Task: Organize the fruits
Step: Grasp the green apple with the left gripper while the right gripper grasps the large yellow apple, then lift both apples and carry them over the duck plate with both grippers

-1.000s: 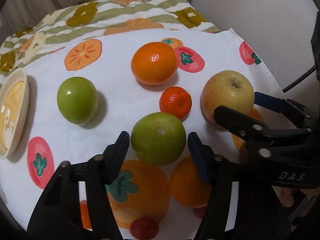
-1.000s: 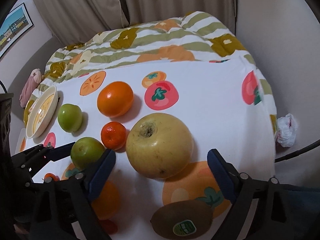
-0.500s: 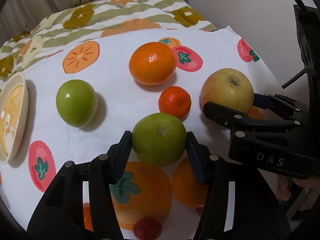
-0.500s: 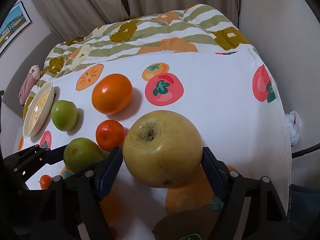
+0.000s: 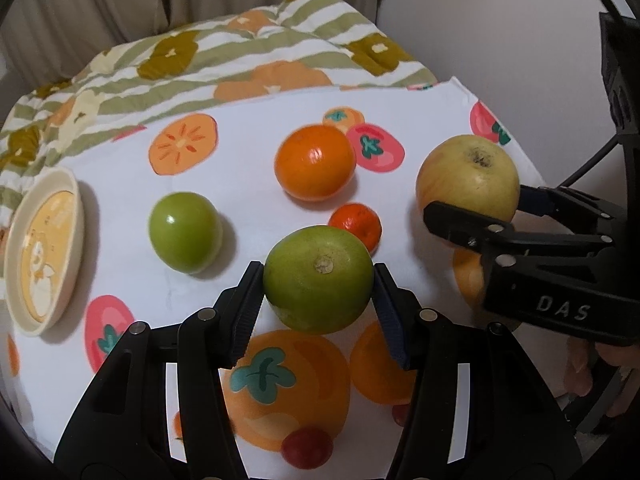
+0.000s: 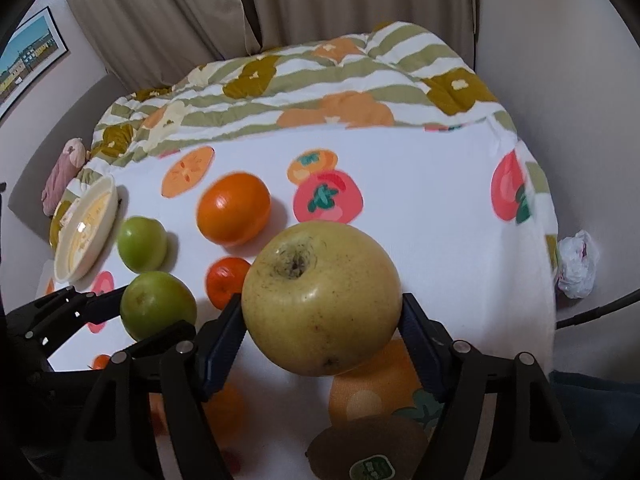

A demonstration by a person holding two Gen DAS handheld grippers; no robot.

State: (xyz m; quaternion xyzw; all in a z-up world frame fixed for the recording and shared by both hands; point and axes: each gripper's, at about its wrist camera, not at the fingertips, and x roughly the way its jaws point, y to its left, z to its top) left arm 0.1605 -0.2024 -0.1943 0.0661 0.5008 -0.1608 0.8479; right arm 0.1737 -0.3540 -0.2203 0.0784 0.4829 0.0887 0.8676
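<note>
My left gripper (image 5: pixel 318 280) is shut on a green round fruit (image 5: pixel 319 280), stem scar facing the camera, held just above the fruit-print cloth (image 5: pixel 248 184). My right gripper (image 6: pixel 322 312) is shut on a big yellow apple (image 6: pixel 320 296), both pads pressed on its sides. In the left wrist view the yellow apple (image 5: pixel 468 176) and right gripper (image 5: pixel 476 204) are at the right. In the right wrist view the green fruit (image 6: pixel 158 310) shows at lower left, in the left gripper (image 6: pixel 138 316). On the cloth lie a second green fruit (image 5: pixel 185 238), an orange (image 5: pixel 315 162) and a small mandarin (image 5: pixel 356 226).
A cream bowl (image 5: pixel 40 252) with a cartoon print sits at the cloth's left edge. A red cherry tomato (image 5: pixel 306 446) and a stickered kiwi (image 6: pixel 368 446) lie near me. A striped quilt (image 6: pixel 320 92) lies behind; a white bag (image 6: pixel 576 264) sits past the right edge.
The left jaws went from just apart to pressing the green fruit. The right jaws closed from wide open onto the yellow apple. Both fruits now sit a little higher over the cloth.
</note>
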